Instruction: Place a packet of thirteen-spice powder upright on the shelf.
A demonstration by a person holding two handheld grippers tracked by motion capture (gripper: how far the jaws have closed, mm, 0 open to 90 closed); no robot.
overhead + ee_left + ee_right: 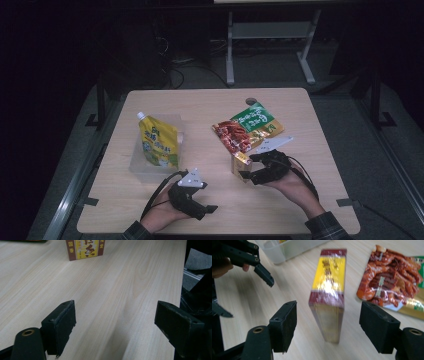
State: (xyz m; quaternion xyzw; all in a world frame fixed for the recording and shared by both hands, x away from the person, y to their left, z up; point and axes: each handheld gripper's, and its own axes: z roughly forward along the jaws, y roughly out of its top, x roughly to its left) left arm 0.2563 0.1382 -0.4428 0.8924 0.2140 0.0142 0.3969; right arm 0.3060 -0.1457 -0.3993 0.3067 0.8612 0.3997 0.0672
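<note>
A yellow and maroon box point(240, 164) stands on end on the wooden table point(210, 105), right of centre. My right gripper point(248, 168) is open around it. In the right gripper view the box point(329, 287) stands between the two black pads point(284, 323) with a gap on each side, so neither pad touches it. My left gripper point(205, 210) rests low near the front edge, open, with bare table between its jaws point(115, 320). Ahead of it in the left gripper view is the same box point(85, 248). The left gripper point(260, 271) also appears at the upper left of the right gripper view.
A clear plastic bin point(138, 166) on the left holds a yellow spouted pouch point(159, 145). A red snack bag point(234, 135) and a green bag point(257, 119) lie flat just beyond the box. The table's right edge point(183, 267) drops off beside the left gripper.
</note>
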